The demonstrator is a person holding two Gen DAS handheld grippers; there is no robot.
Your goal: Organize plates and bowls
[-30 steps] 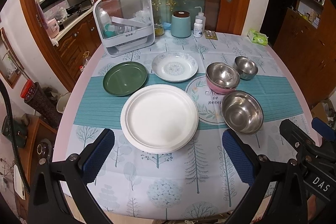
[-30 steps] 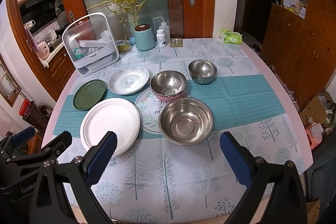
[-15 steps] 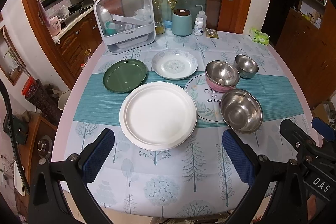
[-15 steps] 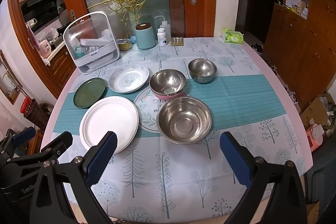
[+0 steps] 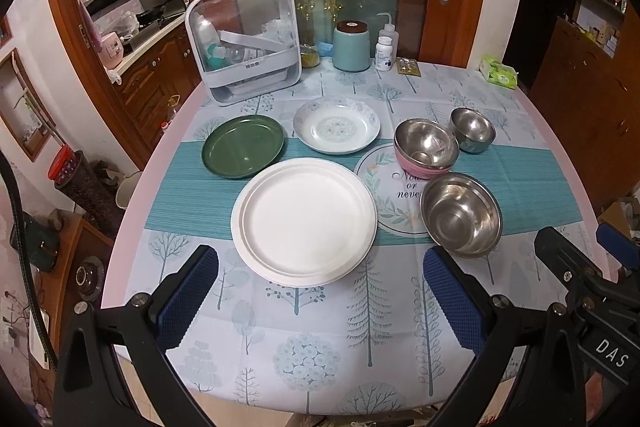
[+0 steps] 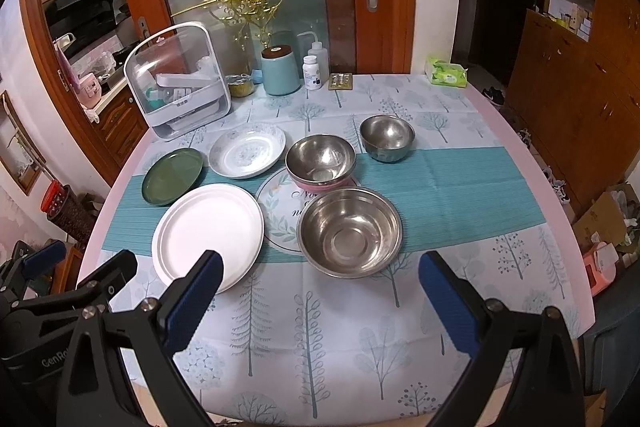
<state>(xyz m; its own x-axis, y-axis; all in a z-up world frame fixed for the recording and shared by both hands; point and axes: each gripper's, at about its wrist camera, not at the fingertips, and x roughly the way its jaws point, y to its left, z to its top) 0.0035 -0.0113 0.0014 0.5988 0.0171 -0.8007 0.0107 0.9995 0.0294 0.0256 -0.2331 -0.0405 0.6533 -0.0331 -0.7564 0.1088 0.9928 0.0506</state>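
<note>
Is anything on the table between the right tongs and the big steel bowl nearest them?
Nothing visible. The right tongs hang open over bare tablecloth, and the large steel bowl sits just beyond them. The white plate lies off to the left, outside that path.

Left gripper (image 5: 320, 293): jaws spread wide, blue pads (image 5: 188, 297) facing each other, nothing between. Right gripper (image 6: 320, 297): likewise wide apart, nothing gripped. Both level, side by side.
</note>
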